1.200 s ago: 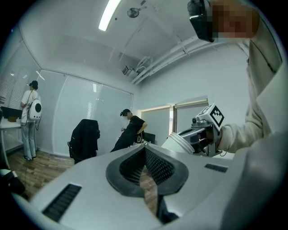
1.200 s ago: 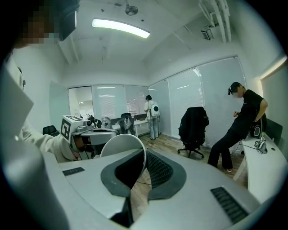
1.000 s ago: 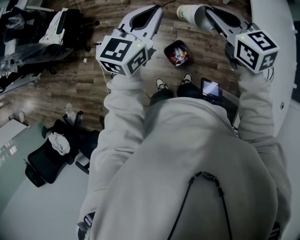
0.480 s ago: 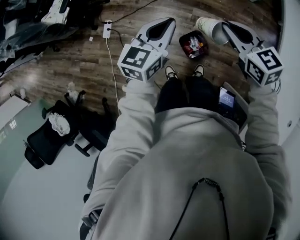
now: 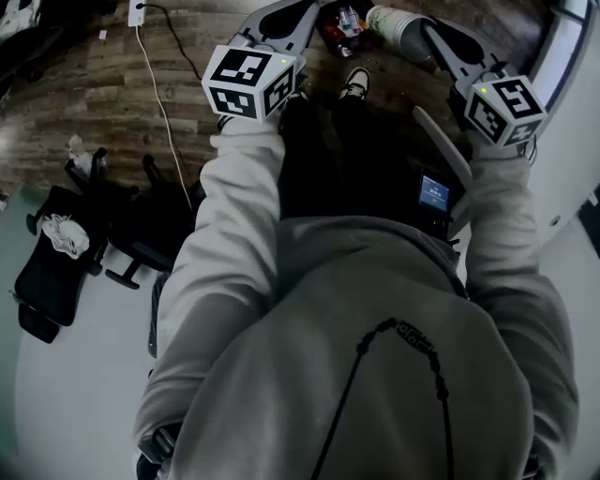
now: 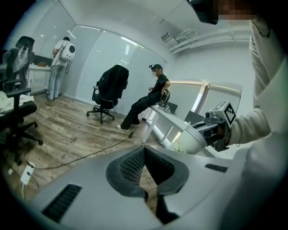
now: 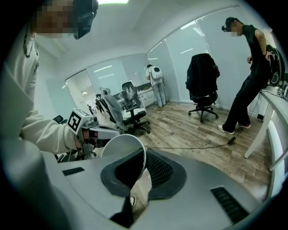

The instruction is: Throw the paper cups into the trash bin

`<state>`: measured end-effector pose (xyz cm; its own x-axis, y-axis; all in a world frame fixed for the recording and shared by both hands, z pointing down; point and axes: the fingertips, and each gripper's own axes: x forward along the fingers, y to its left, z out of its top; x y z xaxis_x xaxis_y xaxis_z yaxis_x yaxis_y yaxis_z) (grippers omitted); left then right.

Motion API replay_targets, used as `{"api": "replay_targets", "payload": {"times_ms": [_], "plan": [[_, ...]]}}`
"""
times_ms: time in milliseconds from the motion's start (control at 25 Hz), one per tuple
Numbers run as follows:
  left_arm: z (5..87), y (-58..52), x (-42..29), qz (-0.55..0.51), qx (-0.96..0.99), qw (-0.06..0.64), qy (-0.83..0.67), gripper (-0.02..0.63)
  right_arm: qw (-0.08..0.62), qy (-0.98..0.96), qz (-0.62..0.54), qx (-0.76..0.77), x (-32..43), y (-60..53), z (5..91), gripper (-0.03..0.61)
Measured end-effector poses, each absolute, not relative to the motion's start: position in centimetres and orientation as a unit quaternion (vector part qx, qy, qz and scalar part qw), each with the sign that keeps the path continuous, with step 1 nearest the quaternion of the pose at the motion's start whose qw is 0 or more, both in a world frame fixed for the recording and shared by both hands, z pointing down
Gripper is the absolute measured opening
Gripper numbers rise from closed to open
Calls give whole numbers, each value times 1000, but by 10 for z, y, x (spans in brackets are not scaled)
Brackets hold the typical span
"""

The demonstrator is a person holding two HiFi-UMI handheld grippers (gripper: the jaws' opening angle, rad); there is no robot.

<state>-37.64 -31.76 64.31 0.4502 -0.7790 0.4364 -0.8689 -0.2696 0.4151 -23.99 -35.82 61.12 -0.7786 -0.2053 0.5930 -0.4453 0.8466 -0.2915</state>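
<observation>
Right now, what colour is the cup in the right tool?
The cup is white; the head view shows it best.

**A:** How many paper cups?
**B:** One paper cup (image 5: 396, 22).
**A:** Claws?
**B:** Two, both mine: my left claw (image 6: 144, 155) and my right claw (image 7: 144, 156).
**A:** Bins?
**B:** One trash bin (image 5: 327, 28).
**A:** Anything else?
**B:** Two office chairs on the floor, one chair (image 5: 39, 281) and a second chair (image 5: 155, 225). Two other people too, a standing person (image 6: 58, 67) and a seated person (image 6: 146, 101).

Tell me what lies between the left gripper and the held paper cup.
The trash bin, on the wood floor below, shows between the left gripper and the paper cup in the head view.
</observation>
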Motion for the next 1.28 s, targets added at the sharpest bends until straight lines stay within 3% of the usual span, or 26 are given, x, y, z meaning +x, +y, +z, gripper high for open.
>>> {"api": "replay_targets", "payload": {"times_ms": [440, 760, 1000, 1280], "plan": [[787, -282, -365, 119, 802, 344, -474, -3, 369, -886, 216, 178, -226, -332, 796, 41], [937, -274, -332, 156, 833, 338, -409, -3, 408, -874, 228, 136, -204, -305, 961, 41], [1052, -261, -308, 161, 837, 373, -368, -3, 426, -871, 218, 114, -198, -298, 1043, 41], [1082, -266, -304, 134, 831, 385, -377, -3, 432, -868, 220, 106, -198, -300, 1096, 41]]}}
